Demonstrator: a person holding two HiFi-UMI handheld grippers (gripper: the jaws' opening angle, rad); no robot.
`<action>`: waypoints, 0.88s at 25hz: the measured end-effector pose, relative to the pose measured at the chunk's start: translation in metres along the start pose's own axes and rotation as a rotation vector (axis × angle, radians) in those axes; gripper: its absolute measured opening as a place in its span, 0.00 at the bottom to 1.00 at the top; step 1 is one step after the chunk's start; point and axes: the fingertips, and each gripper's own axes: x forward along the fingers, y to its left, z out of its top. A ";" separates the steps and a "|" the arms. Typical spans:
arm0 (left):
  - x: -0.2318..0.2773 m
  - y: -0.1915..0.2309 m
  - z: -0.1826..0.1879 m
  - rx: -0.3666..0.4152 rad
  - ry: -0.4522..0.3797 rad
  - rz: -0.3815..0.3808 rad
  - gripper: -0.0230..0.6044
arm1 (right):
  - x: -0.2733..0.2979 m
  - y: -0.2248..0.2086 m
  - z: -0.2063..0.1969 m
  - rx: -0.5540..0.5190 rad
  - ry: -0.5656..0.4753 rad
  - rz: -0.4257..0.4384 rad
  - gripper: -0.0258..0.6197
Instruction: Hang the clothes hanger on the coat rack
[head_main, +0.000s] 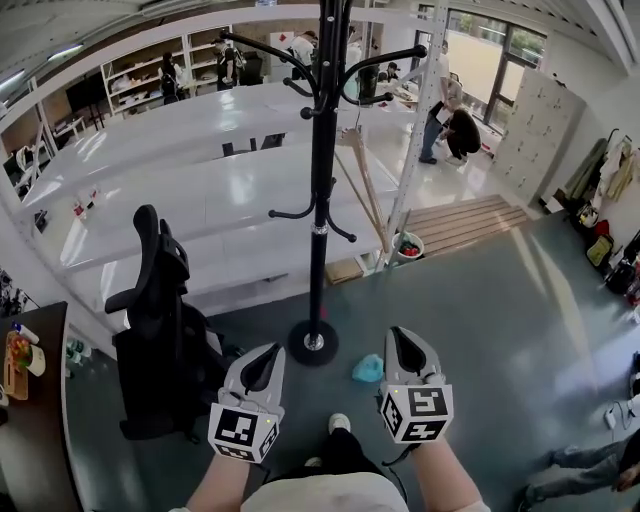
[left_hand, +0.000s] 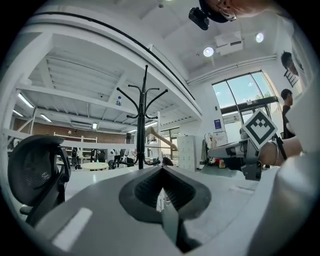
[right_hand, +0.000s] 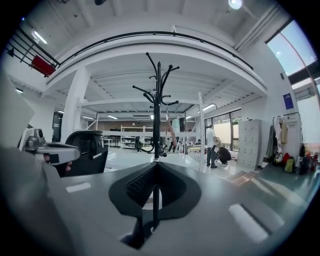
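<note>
The black coat rack (head_main: 322, 200) stands on its round base just ahead of me, also in the left gripper view (left_hand: 142, 125) and the right gripper view (right_hand: 157, 115). A wooden clothes hanger (head_main: 362, 180) hangs by the pole's right side, seemingly from an upper hook; it shows as a pale arm (left_hand: 159, 136) and a thin slanted shape (right_hand: 171, 131). My left gripper (head_main: 270, 352) and right gripper (head_main: 399, 336) are held low in front of the base, both shut with nothing in them. Each is well short of the rack.
A black office chair (head_main: 160, 320) stands left of the rack. A light blue object (head_main: 368, 368) lies on the grey floor by the base. A dark table (head_main: 30, 400) with small items is at far left. White shelving and people fill the background.
</note>
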 end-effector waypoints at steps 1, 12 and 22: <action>-0.005 -0.004 0.001 -0.004 0.002 -0.005 0.04 | -0.008 0.004 -0.003 0.004 0.000 0.007 0.08; -0.065 -0.047 0.014 -0.004 -0.024 0.011 0.04 | -0.086 0.021 -0.039 0.038 0.014 0.011 0.08; -0.128 -0.145 0.007 0.011 -0.008 0.005 0.04 | -0.193 0.013 -0.082 0.040 0.079 0.034 0.08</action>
